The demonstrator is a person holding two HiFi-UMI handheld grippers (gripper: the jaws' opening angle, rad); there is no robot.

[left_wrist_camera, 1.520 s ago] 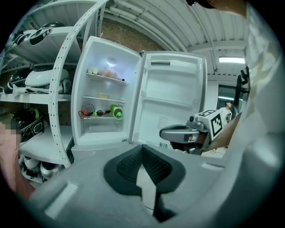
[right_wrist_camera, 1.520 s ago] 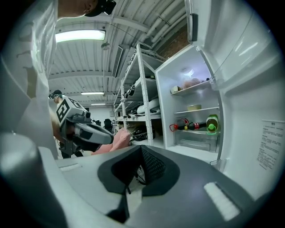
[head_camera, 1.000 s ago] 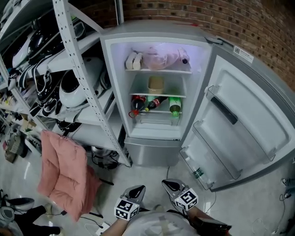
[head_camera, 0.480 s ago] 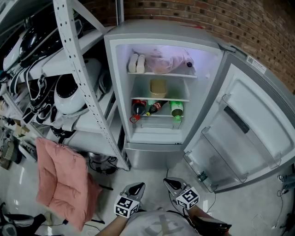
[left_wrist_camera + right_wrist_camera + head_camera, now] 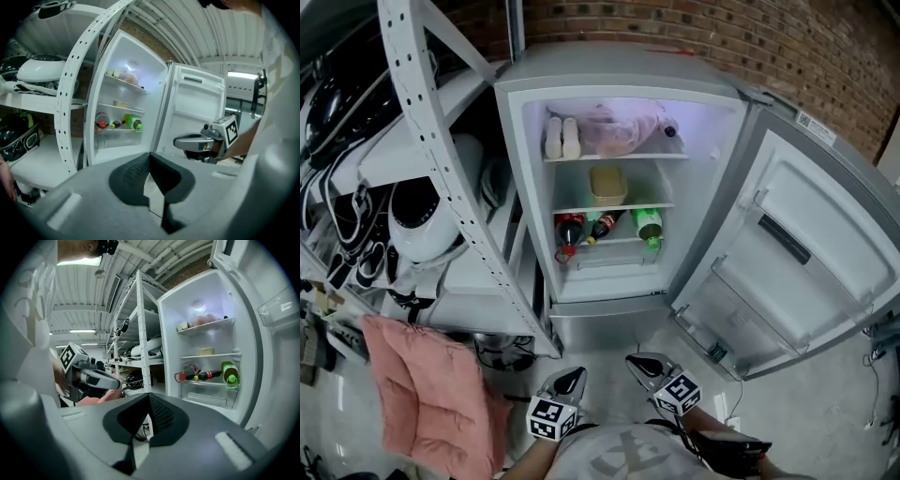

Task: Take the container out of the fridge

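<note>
The fridge (image 5: 534, 187) stands open ahead of me. A pale yellow lidded container (image 5: 607, 185) sits alone on its middle shelf; the left gripper view shows the container (image 5: 120, 104) small and far off, and in the right gripper view the container (image 5: 205, 351) is also far off. My left gripper (image 5: 569, 382) and right gripper (image 5: 641, 365) hang low over the floor in front of the fridge, well short of it. Both are shut with nothing held: the left gripper (image 5: 150, 155) and right gripper (image 5: 149, 398) show their pads meeting.
The fridge door (image 5: 806, 253) swings wide to the right. Bottles (image 5: 602, 226) lie on the shelf below the container, and a pink bag (image 5: 614, 131) is on the top one. A white metal rack (image 5: 441, 169) with appliances stands left, with a pink cushion (image 5: 431, 394) below.
The view has drawn a little closer to the fridge, which now looks larger and more central. Both grippers stay low and shut.
</note>
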